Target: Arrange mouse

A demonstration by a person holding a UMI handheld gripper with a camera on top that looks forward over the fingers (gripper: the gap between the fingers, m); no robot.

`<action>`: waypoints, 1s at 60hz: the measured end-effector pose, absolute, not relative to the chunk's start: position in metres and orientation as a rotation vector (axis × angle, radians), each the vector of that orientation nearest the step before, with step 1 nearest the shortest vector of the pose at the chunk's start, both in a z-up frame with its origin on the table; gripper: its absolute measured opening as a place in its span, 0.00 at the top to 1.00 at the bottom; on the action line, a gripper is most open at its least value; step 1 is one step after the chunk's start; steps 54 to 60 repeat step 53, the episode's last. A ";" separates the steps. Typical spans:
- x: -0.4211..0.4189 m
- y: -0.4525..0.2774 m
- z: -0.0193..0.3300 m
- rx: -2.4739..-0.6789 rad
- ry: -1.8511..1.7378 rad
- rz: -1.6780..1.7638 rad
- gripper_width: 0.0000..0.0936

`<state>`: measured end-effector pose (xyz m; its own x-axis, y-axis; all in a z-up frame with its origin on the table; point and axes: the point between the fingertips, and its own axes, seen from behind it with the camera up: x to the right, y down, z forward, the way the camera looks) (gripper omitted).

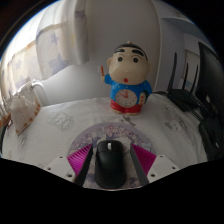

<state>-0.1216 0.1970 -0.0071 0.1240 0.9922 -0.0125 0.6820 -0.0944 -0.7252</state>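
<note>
A black computer mouse (110, 163) sits between my two fingers, its nose pointing forward. My gripper (111, 160) is shut on it; the pink pads (82, 160) press against its two sides. Under and just ahead of the mouse lies a pale mat with a purple flower pattern (75, 130) on the white table. I cannot tell whether the mouse rests on the mat or hangs a little above it.
A cartoon boy figurine in a blue costume (128, 80) stands beyond the fingers, a little to the right. Dark cables and equipment (192, 100) lie to the right. A shiny crumpled object (20, 102) sits to the left. A pale wall is behind.
</note>
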 end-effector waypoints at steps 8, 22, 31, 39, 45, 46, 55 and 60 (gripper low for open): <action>-0.095 0.192 0.038 -1.832 -1.612 0.686 0.09; 0.043 0.144 0.126 -1.891 -1.694 0.662 0.09; 0.115 0.132 0.149 -1.878 -1.711 0.631 0.09; 0.145 0.121 0.152 -1.891 -1.721 0.635 0.09; 0.148 0.117 0.154 -1.882 -1.720 0.645 0.09; 0.149 0.117 0.154 -1.880 -1.722 0.645 0.09; 0.148 0.117 0.154 -1.863 -1.726 0.631 0.09; 0.148 0.117 0.154 -1.863 -1.726 0.631 0.09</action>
